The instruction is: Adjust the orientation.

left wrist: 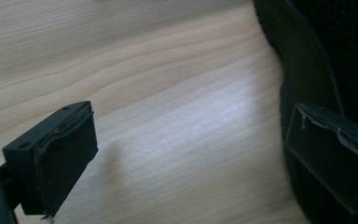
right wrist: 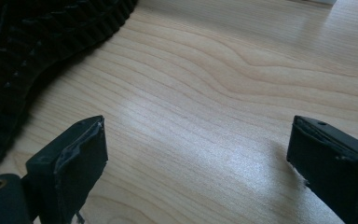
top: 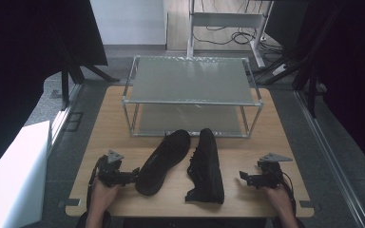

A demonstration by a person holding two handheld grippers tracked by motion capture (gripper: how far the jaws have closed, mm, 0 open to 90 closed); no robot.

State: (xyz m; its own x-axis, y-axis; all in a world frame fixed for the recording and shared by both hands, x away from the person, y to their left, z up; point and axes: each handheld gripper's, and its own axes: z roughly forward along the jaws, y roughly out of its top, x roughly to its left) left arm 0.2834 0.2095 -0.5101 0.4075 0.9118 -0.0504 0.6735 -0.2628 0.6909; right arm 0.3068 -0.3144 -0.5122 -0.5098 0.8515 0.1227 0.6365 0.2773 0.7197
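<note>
Two black shoes lie on the wooden table (top: 104,123) near its front. The left shoe (top: 164,161) points away toward the shelf, slanted. The right shoe (top: 206,166) lies on its side. My left gripper (top: 134,173) is open just left of the left shoe's heel end. In the left gripper view this gripper (left wrist: 191,163) stands open over bare wood, its right jaw against the side of the left shoe (left wrist: 317,56). My right gripper (top: 243,176) is open a little to the right of the right shoe. In the right gripper view it (right wrist: 200,168) holds nothing, and the shoe's ridged sole (right wrist: 37,37) sits at upper left.
A metal-framed two-level shelf (top: 192,102) stands at the back of the table, both levels bare. A white box (top: 14,180) sits off the table's left side. Dark stands and cables (top: 228,38) are on the floor behind.
</note>
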